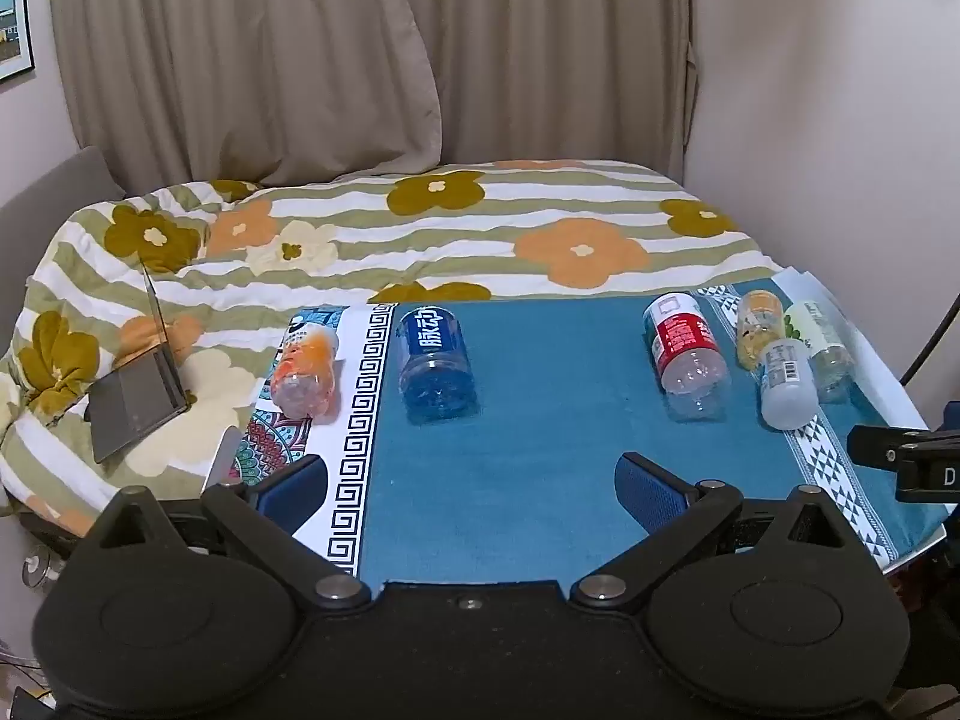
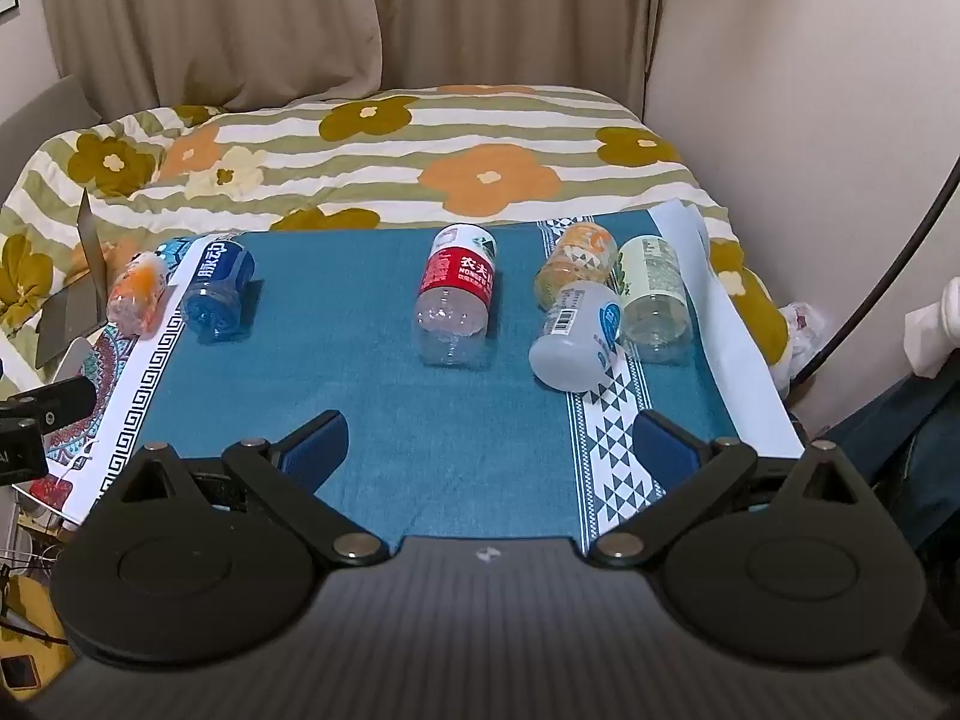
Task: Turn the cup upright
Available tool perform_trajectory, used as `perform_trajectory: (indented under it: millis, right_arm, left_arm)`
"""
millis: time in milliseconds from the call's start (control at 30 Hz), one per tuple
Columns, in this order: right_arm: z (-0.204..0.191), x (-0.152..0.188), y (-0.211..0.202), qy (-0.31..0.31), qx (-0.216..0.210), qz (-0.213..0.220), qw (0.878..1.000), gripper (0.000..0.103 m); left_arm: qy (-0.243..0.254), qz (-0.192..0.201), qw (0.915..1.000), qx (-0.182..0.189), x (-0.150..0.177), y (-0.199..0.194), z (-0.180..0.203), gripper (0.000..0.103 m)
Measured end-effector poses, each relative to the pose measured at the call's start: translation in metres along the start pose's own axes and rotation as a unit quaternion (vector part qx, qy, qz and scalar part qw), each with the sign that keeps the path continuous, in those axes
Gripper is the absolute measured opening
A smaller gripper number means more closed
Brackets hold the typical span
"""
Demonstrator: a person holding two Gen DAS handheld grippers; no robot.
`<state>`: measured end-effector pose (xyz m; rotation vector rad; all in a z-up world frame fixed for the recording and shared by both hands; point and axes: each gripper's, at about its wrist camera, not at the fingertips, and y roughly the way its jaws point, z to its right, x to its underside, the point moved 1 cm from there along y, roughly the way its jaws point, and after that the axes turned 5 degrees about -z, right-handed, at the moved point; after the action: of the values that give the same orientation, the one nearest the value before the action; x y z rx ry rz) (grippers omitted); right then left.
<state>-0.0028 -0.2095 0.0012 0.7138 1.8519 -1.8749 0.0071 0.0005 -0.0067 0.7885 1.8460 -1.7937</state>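
Note:
Several plastic bottles lie on their sides on a blue cloth-covered table (image 1: 540, 420). From left: an orange one (image 1: 303, 369), a blue one (image 1: 435, 357), a red-labelled clear one (image 1: 684, 348), a white one (image 1: 786, 384), a yellow one (image 1: 759, 324) and a green-labelled one (image 1: 822, 348). They also show in the right wrist view: orange (image 2: 138, 297), blue (image 2: 216, 294), red (image 2: 456, 300), white (image 2: 579, 336), yellow (image 2: 576, 261), green (image 2: 654, 300). My left gripper (image 1: 474, 486) is open and empty near the front edge. My right gripper (image 2: 489, 447) is open and empty, short of the bottles.
A bed with a flowered striped quilt (image 1: 420, 228) lies behind the table. A laptop (image 1: 141, 384) stands half open on the quilt at left. Curtains (image 1: 360, 60) hang behind. A wall (image 1: 840, 120) runs on the right. A black cable (image 2: 888, 276) hangs at right.

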Motion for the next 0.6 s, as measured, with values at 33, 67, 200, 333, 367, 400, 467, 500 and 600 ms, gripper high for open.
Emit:
perform_trajectory:
  millis: [33, 67, 200, 333, 367, 400, 467, 500, 600]
  right_arm:
    - [0.0003, 0.0002, -0.0002, 0.000, 0.000, 0.000, 1.000, 0.103]
    - [0.0005, 0.0004, -0.0004, -0.001, 0.001, 0.000, 1.000, 0.103]
    - [0.0017, 0.0012, -0.0012, -0.002, 0.000, 0.000, 1.000, 0.103]
    - [0.0020, 0.0021, -0.0016, -0.002, 0.002, 0.000, 1.000, 0.103]
    - [0.0019, 0.0023, -0.0018, -0.003, 0.002, 0.000, 1.000, 0.103]
    - [0.0019, 0.0024, -0.0019, -0.003, 0.003, 0.000, 1.000, 0.103]
    - [0.0019, 0.0027, -0.0021, -0.003, 0.003, -0.001, 1.000, 0.103]
    - [0.0020, 0.0029, -0.0021, -0.003, 0.003, 0.000, 1.000, 0.103]
    - [0.0020, 0.0033, -0.0023, -0.003, 0.004, -0.001, 1.000, 0.103]
  left_arm:
    - [0.000, 0.000, 1.0000, -0.001, 0.0002, -0.0001, -0.0001, 0.103]
    - [0.001, 0.001, 1.0000, -0.001, 0.0004, -0.0005, -0.0004, 0.103]
    - [0.001, 0.003, 1.0000, 0.003, 0.0035, -0.0021, 0.0016, 0.103]
    - [0.004, 0.001, 1.0000, 0.001, 0.0014, -0.0019, 0.0023, 0.103]
    - [0.003, 0.000, 1.0000, 0.001, 0.0014, -0.0020, 0.0019, 0.103]
    - [0.003, 0.000, 1.0000, 0.001, 0.0014, -0.0023, 0.0013, 0.103]
    - [0.002, 0.000, 1.0000, 0.000, 0.0012, -0.0028, 0.0000, 0.103]
    - [0.003, 0.000, 1.0000, -0.001, 0.0011, -0.0032, 0.0004, 0.103]
    - [0.005, 0.000, 1.0000, -0.002, 0.0017, -0.0039, 0.0032, 0.103]
